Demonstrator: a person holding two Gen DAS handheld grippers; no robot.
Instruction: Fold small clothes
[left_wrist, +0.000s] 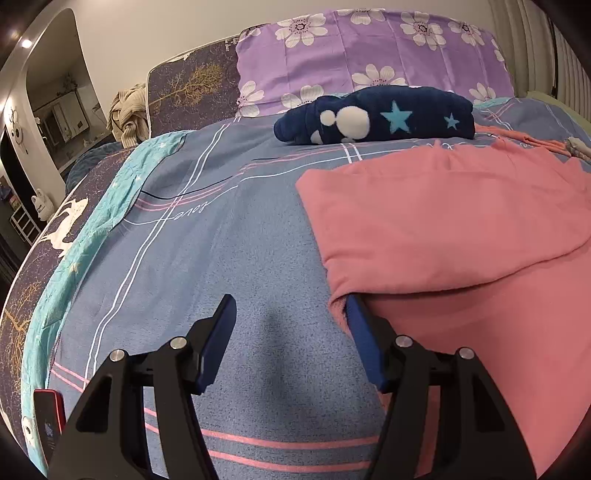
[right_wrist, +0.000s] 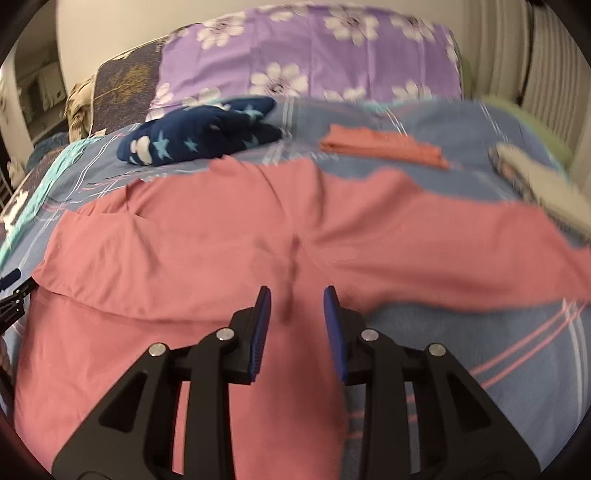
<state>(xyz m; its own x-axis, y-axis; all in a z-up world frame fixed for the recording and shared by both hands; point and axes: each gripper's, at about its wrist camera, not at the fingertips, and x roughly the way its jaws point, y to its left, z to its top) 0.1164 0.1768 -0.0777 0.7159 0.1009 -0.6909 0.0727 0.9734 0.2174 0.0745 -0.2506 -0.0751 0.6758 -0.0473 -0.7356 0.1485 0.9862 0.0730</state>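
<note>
A pink garment (left_wrist: 461, 229) lies spread on the bed, partly folded over itself; it fills the middle of the right wrist view (right_wrist: 184, 240). My left gripper (left_wrist: 291, 306) is open and empty at the garment's left edge; its right finger (left_wrist: 364, 339) is tucked just under the folded edge. It shows at the left edge of the right wrist view (right_wrist: 11, 284). My right gripper (right_wrist: 297, 295) is open and empty, hovering over the garment's near edge. A folded navy garment with stars (left_wrist: 376, 114) (right_wrist: 199, 129) lies farther back.
The bed has a blue-grey striped cover (left_wrist: 207, 258). A purple flowered pillow (left_wrist: 369, 51) stands at the head. A small folded pink piece (right_wrist: 384, 146) and a grey-green cloth (right_wrist: 535, 184) lie at the right. A red phone (left_wrist: 48, 417) lies at the left.
</note>
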